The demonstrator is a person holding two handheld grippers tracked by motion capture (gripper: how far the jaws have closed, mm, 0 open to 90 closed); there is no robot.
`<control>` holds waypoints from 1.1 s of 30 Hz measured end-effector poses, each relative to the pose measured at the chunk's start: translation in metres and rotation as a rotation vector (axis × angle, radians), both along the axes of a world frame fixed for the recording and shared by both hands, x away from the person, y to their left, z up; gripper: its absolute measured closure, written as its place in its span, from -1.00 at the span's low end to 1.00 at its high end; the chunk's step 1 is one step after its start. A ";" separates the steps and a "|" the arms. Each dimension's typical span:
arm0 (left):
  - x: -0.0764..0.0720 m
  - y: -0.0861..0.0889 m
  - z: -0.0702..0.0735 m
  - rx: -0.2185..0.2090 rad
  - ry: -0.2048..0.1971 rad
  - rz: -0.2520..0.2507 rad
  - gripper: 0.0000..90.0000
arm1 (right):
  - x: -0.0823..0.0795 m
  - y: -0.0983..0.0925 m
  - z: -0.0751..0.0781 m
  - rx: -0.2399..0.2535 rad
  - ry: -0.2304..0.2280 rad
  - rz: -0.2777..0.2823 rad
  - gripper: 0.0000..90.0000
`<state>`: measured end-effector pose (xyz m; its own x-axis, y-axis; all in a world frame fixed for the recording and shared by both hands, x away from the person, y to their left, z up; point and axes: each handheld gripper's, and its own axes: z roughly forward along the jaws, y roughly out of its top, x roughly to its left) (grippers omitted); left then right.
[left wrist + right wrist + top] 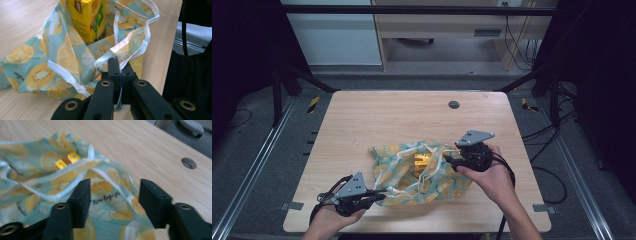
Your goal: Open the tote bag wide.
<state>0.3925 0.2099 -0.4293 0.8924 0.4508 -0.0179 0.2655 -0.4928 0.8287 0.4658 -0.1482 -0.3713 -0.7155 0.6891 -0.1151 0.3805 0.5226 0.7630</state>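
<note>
Fruit-print cloth bag [419, 172]: we are pinching its white strap [130, 46] in the left gripper [119, 68], anchoring it; right gripper [113, 195] jaws are standing spread over the rim.

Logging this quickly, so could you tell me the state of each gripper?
Left gripper: shut on the bag's white trim.
Right gripper: open over the bag.

bare table [377, 115] beyond, bag [412, 175] blocking the middle

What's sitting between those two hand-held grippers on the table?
A fruit-print cloth bag with a yellow drink carton inside lies between them, seen from the high view. The left hand-held gripper pinches its white strap; the right hand-held gripper stands open over the cloth.
</note>
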 end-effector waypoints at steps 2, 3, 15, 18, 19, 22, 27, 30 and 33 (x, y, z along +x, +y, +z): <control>0.000 0.000 0.000 -0.003 -0.002 0.001 0.99 | 0.000 0.000 -0.001 -0.009 0.011 0.006 0.26; 0.000 0.001 0.001 -0.005 -0.003 0.005 0.99 | -0.002 0.000 -0.003 -0.023 0.015 0.020 0.51; -0.004 0.001 0.011 -0.032 -0.038 0.021 0.99 | -0.028 -0.025 0.019 0.137 -0.085 0.052 0.94; -0.006 -0.002 0.004 0.003 -0.042 0.015 0.99 | -0.044 -0.030 0.015 0.173 -0.081 0.085 0.96; -0.006 -0.002 0.004 0.003 -0.042 0.015 0.99 | -0.049 -0.031 0.012 0.179 -0.076 0.099 0.96; -0.007 -0.006 -0.004 0.026 -0.037 0.010 0.99 | -0.061 -0.035 0.000 0.192 -0.057 0.123 0.97; -0.003 -0.010 -0.018 0.081 -0.031 0.028 0.99 | -0.071 -0.034 -0.025 0.152 -0.006 0.148 0.97; -0.001 -0.010 -0.024 0.098 -0.032 0.045 0.99 | -0.072 -0.031 -0.039 0.120 0.022 0.154 0.97; 0.000 -0.010 -0.027 0.104 -0.038 0.058 0.99 | -0.071 -0.029 -0.047 0.111 0.042 0.151 0.97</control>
